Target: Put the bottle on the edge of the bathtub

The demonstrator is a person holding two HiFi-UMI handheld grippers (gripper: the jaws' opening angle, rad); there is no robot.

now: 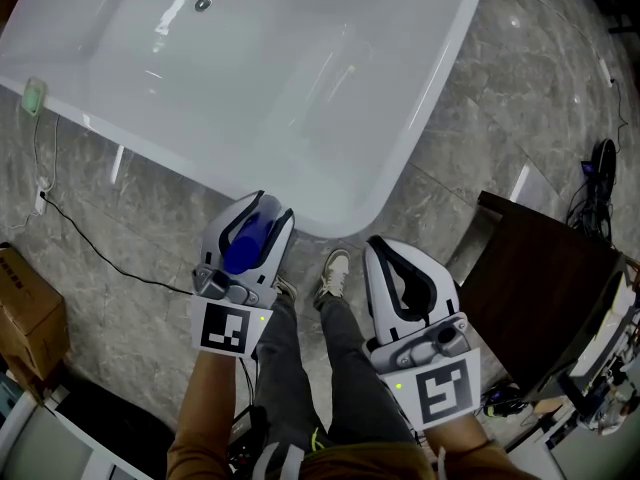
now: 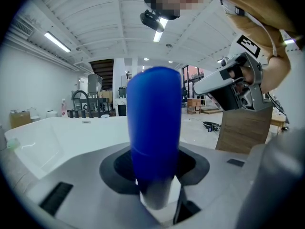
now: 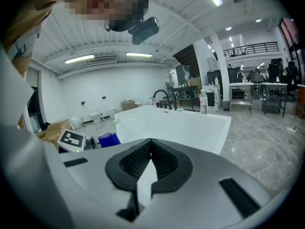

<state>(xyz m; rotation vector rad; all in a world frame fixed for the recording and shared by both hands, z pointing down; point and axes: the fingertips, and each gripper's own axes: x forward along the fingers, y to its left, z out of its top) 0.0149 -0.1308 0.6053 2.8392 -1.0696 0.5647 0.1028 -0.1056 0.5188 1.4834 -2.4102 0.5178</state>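
1. Nearest me, the left gripper (image 1: 258, 208) has its fingers clamped on the blue bottle (image 2: 155, 128), held short of the tub.
2. The right gripper (image 3: 145, 175) has its fingers closed (empty).
3. Ahead is the bathtub (image 1: 350, 218). Next, I judge, I must reach forward and stand the bottle on its rim.

Grey stone floor (image 1: 520, 98) — cardboard box (image 1: 28, 313) at left, dark wooden table (image 1: 545, 288) at right.

Blue bottle (image 2: 155, 128), grey cap inward, clamped in left hand-held gripper (image 1: 268, 208); near rounded corner of white bathtub (image 1: 420, 118)
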